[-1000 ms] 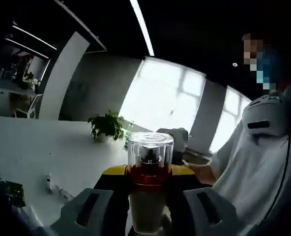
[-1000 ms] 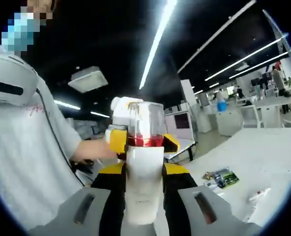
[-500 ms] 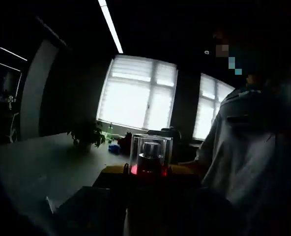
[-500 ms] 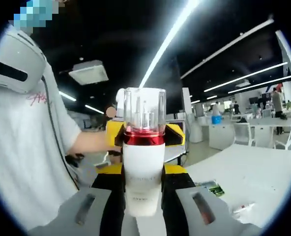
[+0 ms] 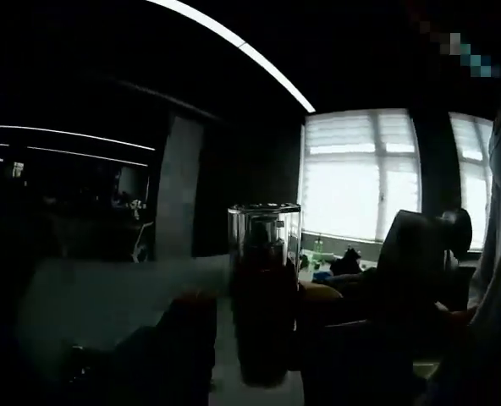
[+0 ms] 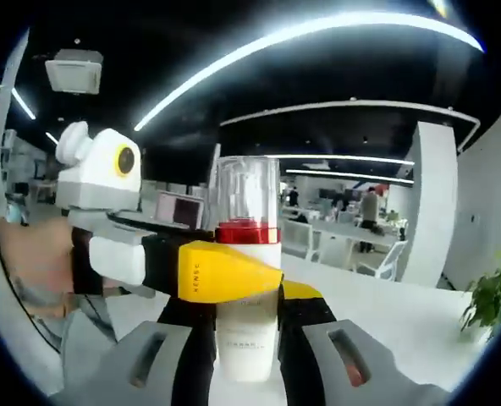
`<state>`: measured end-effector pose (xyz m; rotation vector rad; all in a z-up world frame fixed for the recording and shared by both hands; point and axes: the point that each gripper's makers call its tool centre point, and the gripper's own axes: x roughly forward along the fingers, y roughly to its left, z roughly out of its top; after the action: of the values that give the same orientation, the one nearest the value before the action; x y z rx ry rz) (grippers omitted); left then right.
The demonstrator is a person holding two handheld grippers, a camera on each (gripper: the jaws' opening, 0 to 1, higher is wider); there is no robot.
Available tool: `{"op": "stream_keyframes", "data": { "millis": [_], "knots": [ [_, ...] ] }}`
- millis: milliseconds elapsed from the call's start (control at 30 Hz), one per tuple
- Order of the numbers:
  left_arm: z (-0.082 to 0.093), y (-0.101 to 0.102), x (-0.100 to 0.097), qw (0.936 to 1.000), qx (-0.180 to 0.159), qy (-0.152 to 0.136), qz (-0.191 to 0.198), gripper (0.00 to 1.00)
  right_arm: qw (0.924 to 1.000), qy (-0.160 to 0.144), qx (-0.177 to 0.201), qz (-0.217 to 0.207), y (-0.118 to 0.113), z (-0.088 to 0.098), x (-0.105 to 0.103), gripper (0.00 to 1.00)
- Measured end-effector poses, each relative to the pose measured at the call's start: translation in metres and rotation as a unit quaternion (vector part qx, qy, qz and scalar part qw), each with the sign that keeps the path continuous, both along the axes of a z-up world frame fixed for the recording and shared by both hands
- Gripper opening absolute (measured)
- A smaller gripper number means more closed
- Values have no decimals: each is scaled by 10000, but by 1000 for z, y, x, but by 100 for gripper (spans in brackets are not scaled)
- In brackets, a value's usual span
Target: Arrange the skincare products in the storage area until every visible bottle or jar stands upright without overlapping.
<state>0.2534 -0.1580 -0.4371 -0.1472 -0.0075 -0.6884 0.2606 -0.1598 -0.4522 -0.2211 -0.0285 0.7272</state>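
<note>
A white bottle (image 6: pixel 249 326) with a red ring and a clear cap stands upright between the jaws of my right gripper (image 6: pixel 249 334), which is shut on its lower body. My left gripper (image 6: pixel 233 272) comes in from the left, and its yellow jaw lies across the bottle just below the red ring. In the very dark left gripper view the same bottle (image 5: pixel 264 288) rises between the jaws of my left gripper (image 5: pixel 261 347), shut on it. Only its clear cap is plain there.
A white table (image 6: pixel 386 300) stretches behind the bottle, with a green plant (image 6: pixel 487 296) at the far right. A person's hand (image 6: pixel 26 262) is at the left. Bright windows (image 5: pixel 360 178) and a pale tabletop (image 5: pixel 107 296) lie beyond.
Both views have swung round with the hands, and the left view has gone much darker. The bottle stays held by both grippers. The left gripper's jaw now crosses its front in the right view.
</note>
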Motion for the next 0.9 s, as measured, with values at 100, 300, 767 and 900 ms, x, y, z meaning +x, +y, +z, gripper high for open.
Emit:
{"op": "stream_keyframes", "data": {
  "millis": [100,300,767,900],
  "knots": [
    [2,5,4,9993,71,-185,307,26,9995,-244,-190,-102,4,4,-5,26],
    [2,9,4,9991,-63,-25,419,25,9974,-485,-495,-202,6,7,-4,27],
    [-11,-23,-36,9739,895,108,-2081,24,9596,587,56,2752,15,-16,-45,35],
    [-17,-34,-40,9637,1080,-24,-2441,24,9439,786,161,3205,15,-24,-52,33]
  ]
}}
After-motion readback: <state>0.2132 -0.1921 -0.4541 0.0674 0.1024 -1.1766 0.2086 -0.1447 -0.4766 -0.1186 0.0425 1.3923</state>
